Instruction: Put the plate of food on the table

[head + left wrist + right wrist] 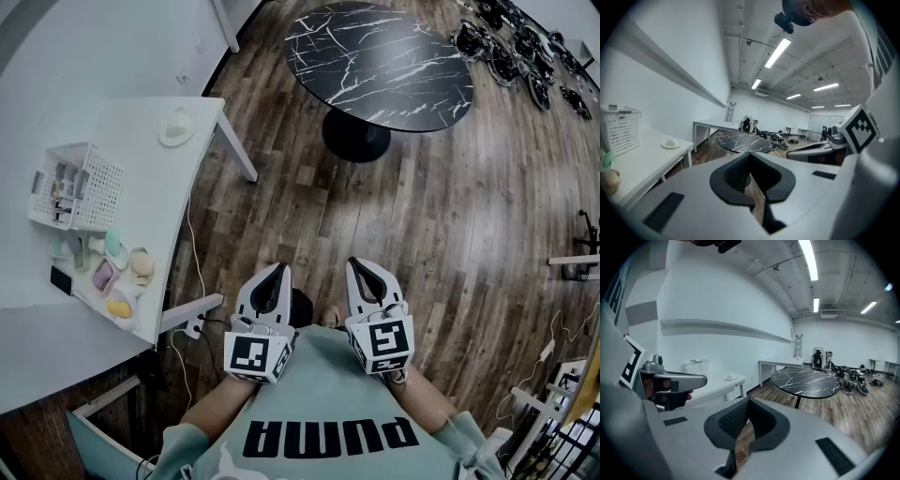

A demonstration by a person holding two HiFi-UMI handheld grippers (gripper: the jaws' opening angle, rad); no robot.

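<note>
A white plate (176,128) with a pale mound of food stands at the far end of the white table (141,202) on the left. It also shows small in the left gripper view, plate (671,144), and in the right gripper view, plate (730,377). A round black marble table (375,61) stands ahead on the wooden floor. Close to the person's chest and far from the plate, my left gripper (279,270) and right gripper (355,263) hang side by side over the floor. Both are shut, with nothing in them: left gripper (750,155), right gripper (749,401).
A white mesh basket (75,186) and several small toy foods (117,272) occupy the near part of the white table. A cable (192,253) hangs off its edge. Dark equipment (525,47) lies on the floor beyond the black table.
</note>
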